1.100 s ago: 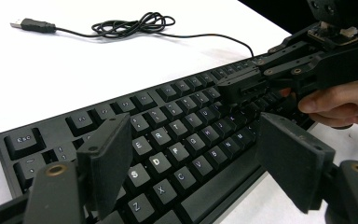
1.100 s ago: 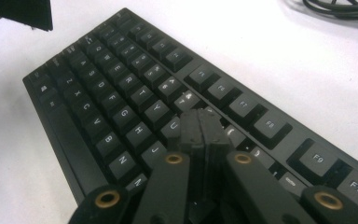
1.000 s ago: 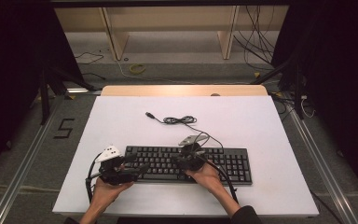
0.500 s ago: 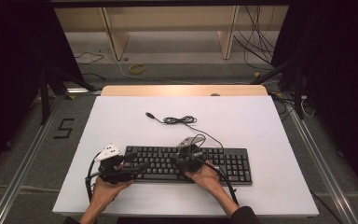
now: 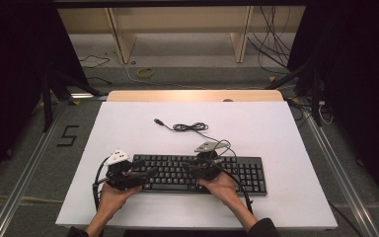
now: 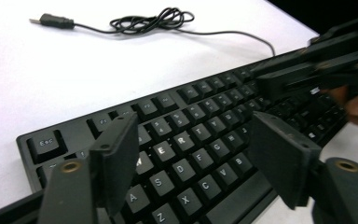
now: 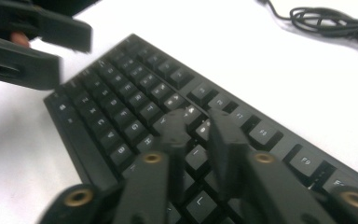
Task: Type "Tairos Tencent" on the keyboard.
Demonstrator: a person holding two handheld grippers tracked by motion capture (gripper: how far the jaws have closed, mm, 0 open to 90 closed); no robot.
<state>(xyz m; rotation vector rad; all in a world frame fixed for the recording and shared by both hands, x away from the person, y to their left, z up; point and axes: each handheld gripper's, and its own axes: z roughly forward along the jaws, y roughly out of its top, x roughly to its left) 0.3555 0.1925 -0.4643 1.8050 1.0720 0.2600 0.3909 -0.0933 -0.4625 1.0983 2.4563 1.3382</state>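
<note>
On white table [image 5: 128, 123], keyboard [image 5: 237, 170] long axis left-right, left gripper [image 5: 145, 174] wide, right gripper [image 5: 190, 168] narrow, just opening, both empty

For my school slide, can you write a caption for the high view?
Two hand-held grippers, left and right, hover over a black keyboard on a white table.

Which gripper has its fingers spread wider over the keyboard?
The left gripper: a wide gap shows several keys of the keyboard between its fingers; the right gripper shows only a narrow slit.
</note>
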